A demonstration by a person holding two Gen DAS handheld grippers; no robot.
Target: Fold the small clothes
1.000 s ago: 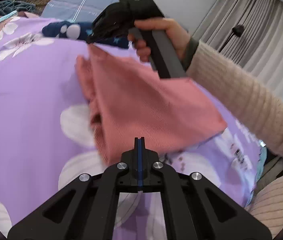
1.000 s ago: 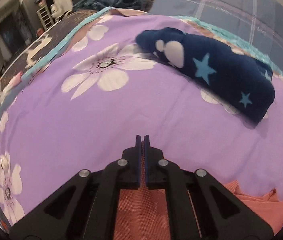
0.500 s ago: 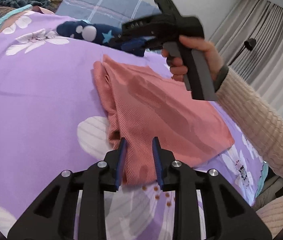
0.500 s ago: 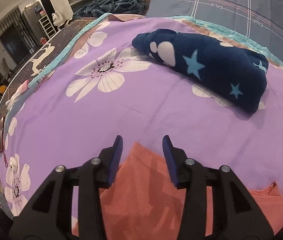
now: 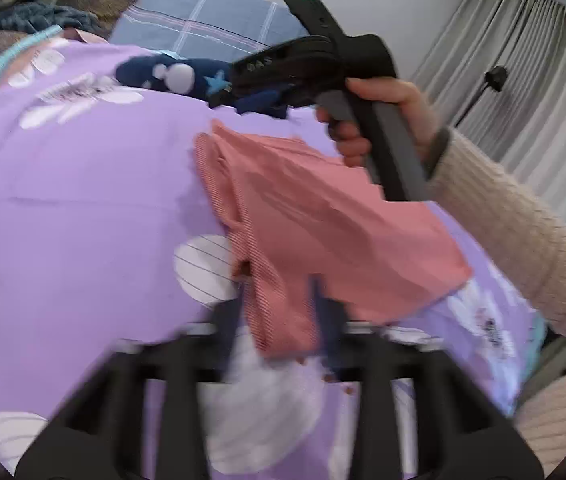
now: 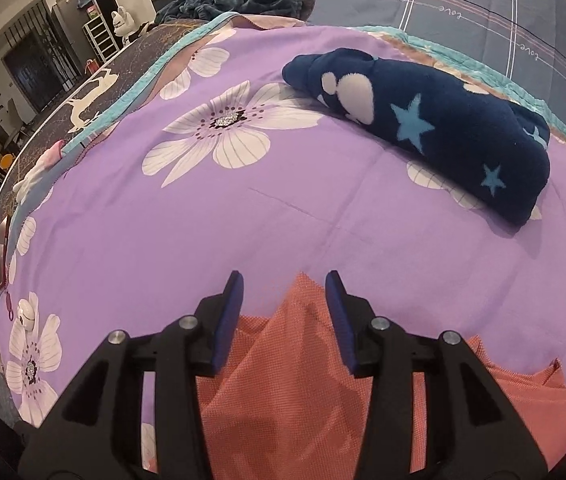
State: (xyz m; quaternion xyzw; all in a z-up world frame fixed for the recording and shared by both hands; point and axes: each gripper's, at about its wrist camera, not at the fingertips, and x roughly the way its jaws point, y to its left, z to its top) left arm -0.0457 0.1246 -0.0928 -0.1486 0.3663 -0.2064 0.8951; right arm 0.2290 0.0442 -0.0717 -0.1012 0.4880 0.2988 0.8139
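Pink garment (image 5: 323, 220) on purple sheet (image 5: 83, 180) – L hand-held gripper (image 5: 279, 312) opening, R hand-held gripper (image 6: 285, 296) apart (cloth between, unpinched).

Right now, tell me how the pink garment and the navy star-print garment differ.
The pink garment is thin, plain and spread flat near the claws; the navy star-print garment is thick, fleecy, patterned with stars and bundled into a roll farther back. Both lie on the purple floral bedspread, held by nothing.

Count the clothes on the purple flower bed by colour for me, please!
Salmon-pink: 1, the folded salmon-pink garment
Navy blue with stars: 1, the folded navy fleece garment
Total: 2 clothes on the purple flowered sheet
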